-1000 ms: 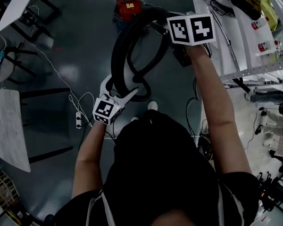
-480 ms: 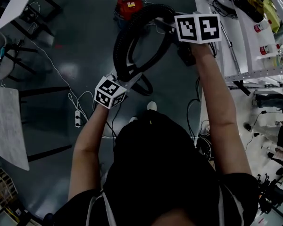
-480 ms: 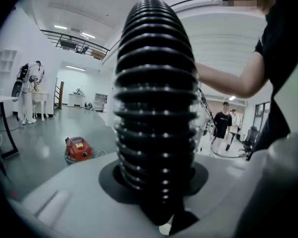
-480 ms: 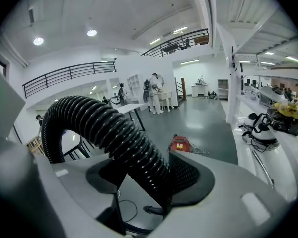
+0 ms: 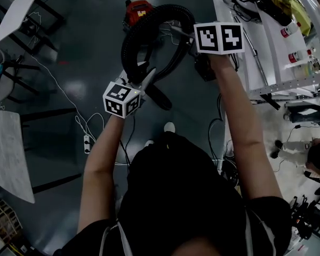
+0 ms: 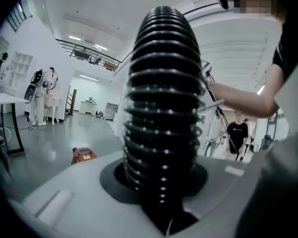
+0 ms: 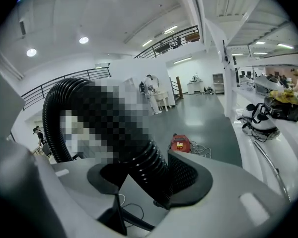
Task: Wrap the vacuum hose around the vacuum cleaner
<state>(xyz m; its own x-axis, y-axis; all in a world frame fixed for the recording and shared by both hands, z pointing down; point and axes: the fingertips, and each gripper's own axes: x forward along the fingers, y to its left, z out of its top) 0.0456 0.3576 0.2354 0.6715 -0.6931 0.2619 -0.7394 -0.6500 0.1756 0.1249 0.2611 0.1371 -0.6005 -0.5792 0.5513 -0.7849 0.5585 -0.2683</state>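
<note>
Head view: the black ribbed plastic vacuum hose loops in the air on the person's side of the small red canister vacuum cleaner, probably light and springy; left gripper view: the left gripper, jaws just closing, clamps its ribs; right gripper view: the right gripper, also just tightening, pinches another stretch, where the ribs should resist slipping.

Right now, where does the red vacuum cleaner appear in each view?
Head view: vacuum cleaner at top centre, beyond the hose loop.
Left gripper view: lower left, beside the hose.
Right gripper view: centre, just right of the hose.
Shared landmark: the black ribbed hose.
</note>
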